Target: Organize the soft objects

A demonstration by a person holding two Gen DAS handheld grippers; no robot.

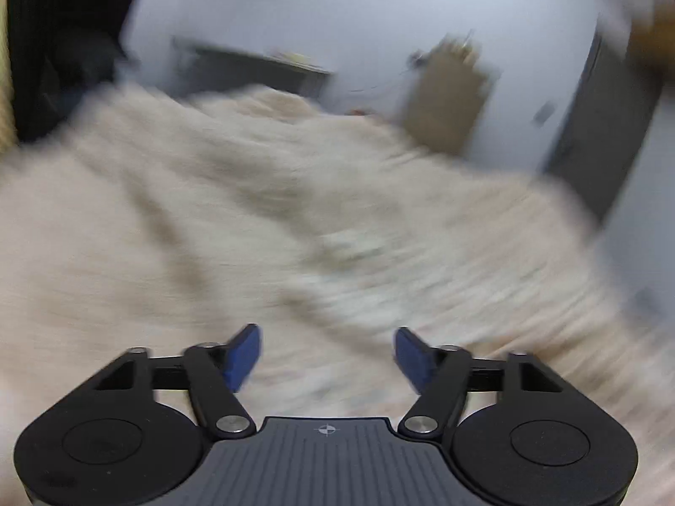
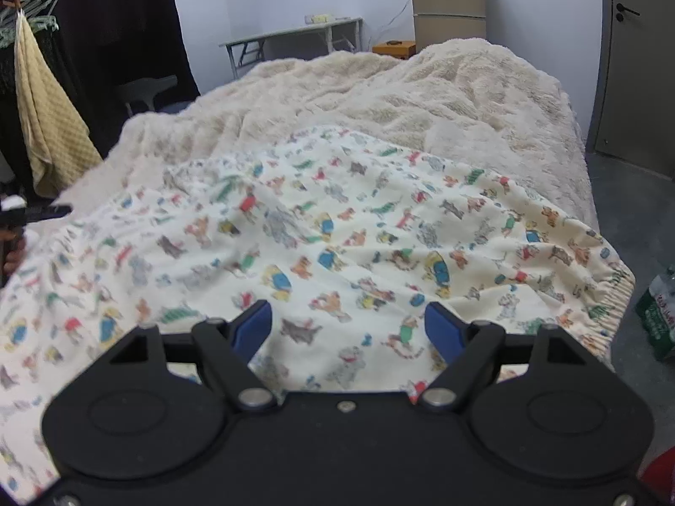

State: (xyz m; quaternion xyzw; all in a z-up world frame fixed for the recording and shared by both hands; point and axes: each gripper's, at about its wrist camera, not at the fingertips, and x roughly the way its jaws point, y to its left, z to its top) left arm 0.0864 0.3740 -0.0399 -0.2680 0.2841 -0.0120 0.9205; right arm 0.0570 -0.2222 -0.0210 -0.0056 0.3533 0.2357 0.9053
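Note:
A cream cloth printed with small cartoon animals (image 2: 337, 227) lies spread over the near part of a bed, its elastic hem at the right. Under it is a fluffy beige blanket (image 2: 379, 88) covering the rest of the bed. My right gripper (image 2: 348, 322) hovers over the printed cloth with its blue pads wide apart and nothing between them. The left wrist view is heavily blurred: my left gripper (image 1: 327, 352) stands open above the beige blanket (image 1: 253, 211), holding nothing. At the left edge of the right wrist view a hand grips a dark handle (image 2: 25, 215).
A yellow towel (image 2: 46, 126) hangs at the left beside dark curtains. A folding table (image 2: 295, 33), an orange box (image 2: 394, 48) and a tall beige fridge (image 2: 449, 4) stand beyond the bed. A grey door (image 2: 633, 63) is at the right, and a pack of bottles (image 2: 662, 316) sits on the floor.

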